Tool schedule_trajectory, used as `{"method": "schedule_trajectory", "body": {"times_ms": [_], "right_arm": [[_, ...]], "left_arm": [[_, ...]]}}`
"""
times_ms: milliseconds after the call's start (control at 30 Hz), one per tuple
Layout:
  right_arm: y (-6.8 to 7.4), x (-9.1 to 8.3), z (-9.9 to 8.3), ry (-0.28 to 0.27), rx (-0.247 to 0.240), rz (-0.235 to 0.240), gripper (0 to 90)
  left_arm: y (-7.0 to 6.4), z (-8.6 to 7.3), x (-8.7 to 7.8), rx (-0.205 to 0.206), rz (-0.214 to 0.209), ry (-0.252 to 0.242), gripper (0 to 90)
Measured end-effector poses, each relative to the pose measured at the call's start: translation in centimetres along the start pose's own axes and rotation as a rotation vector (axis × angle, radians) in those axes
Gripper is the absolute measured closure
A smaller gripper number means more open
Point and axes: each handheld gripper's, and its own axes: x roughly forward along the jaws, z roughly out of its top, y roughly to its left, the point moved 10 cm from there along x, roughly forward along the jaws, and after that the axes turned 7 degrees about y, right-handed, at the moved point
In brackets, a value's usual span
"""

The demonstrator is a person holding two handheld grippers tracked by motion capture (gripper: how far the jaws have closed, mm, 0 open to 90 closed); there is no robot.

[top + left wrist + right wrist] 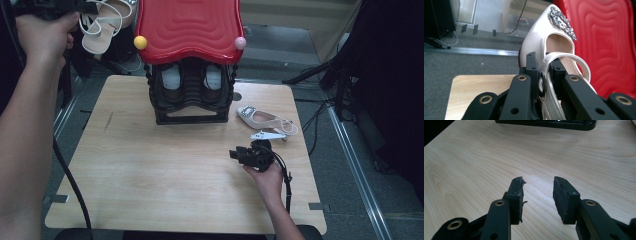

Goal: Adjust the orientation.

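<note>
A white strappy heeled shoe (102,30) with a rhinestone buckle (562,21) hangs in the air at the far left, beside the red top (187,27) of a shoe rack. My left gripper (544,62) is shut on its ankle strap (574,58). In the high view the left gripper (75,9) is level with the rack's top. The matching white shoe (262,119) lies on the wooden table (150,165), right of the rack. My right gripper (235,153) rests low over the table just in front of that shoe, jaws open and empty (537,192).
The rack holds a pair of black shoes (172,80) on its lower shelf; its black base (544,123) lies ahead of the right gripper. Yellow (140,42) and pink (240,43) knobs mark the red top's corners. Black stands and cables (320,75) crowd the floor at right.
</note>
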Motion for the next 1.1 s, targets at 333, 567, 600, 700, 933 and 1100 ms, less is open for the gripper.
{"method": "schedule_trajectory", "body": {"times_ms": [333, 567, 600, 700, 933, 1100], "right_arm": [[0.0, 0.0, 0.0, 0.002, -0.001, -0.001, 61.6], [0.0, 0.0, 0.0, 0.002, -0.002, 0.002, 61.5], [0.0, -0.1, 0.0, 0.001, -0.003, 0.001, 61.6], [0.1, -0.2, 0.0, -0.001, -0.004, 0.003, 61.5], [0.2, -0.2, 0.0, -0.003, -0.01, 0.004, 61.5], [0.2, -0.2, 0.0, -0.003, -0.014, 0.004, 61.5]], "left_arm": [[-4.0, 1.7, 0.1, 0.023, -0.053, -0.009, 82.1], [-6.9, 1.7, 1.8, 0.042, -0.076, 0.008, 82.0], [-7.4, 1.7, 2.0, 0.055, -0.079, 0.013, 81.9], [-8.7, 1.8, 2.7, 0.064, -0.091, 0.016, 82.0], [-10.9, 1.7, 4.5, 0.081, -0.114, 0.028, 82.0], [-11.8, 1.8, 5.7, 0.083, -0.115, 0.022, 82.0]]}}
